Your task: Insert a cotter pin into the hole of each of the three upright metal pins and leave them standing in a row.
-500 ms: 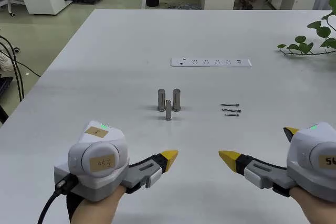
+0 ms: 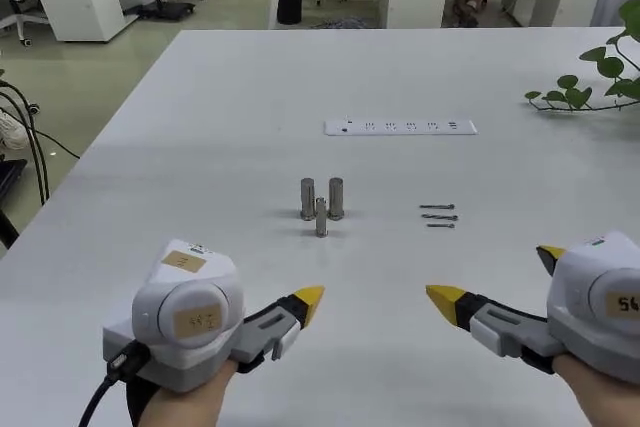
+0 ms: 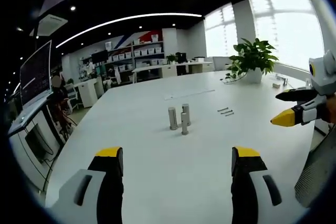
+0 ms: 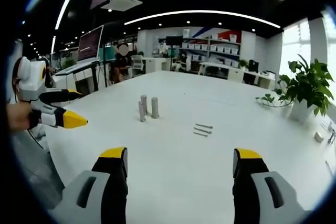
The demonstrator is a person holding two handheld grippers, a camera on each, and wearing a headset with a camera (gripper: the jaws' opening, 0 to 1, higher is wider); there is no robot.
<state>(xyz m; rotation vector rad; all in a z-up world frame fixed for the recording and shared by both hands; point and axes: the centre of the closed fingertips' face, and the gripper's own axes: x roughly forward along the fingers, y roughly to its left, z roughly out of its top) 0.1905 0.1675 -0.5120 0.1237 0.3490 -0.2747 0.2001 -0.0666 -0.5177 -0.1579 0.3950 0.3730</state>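
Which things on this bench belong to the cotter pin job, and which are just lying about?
For the job:
three upright metal pins
three cotter pins lying to their right
left tongs and right tongs, both open

Just lying about:
power strip
plant

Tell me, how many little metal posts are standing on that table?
3, clustered together: a left post, a right post beside it, and a front post between and before them. None looks hidden.

Dull grey metal pins (image 2: 321, 217) on a smooth, matt white table (image 2: 250, 97).
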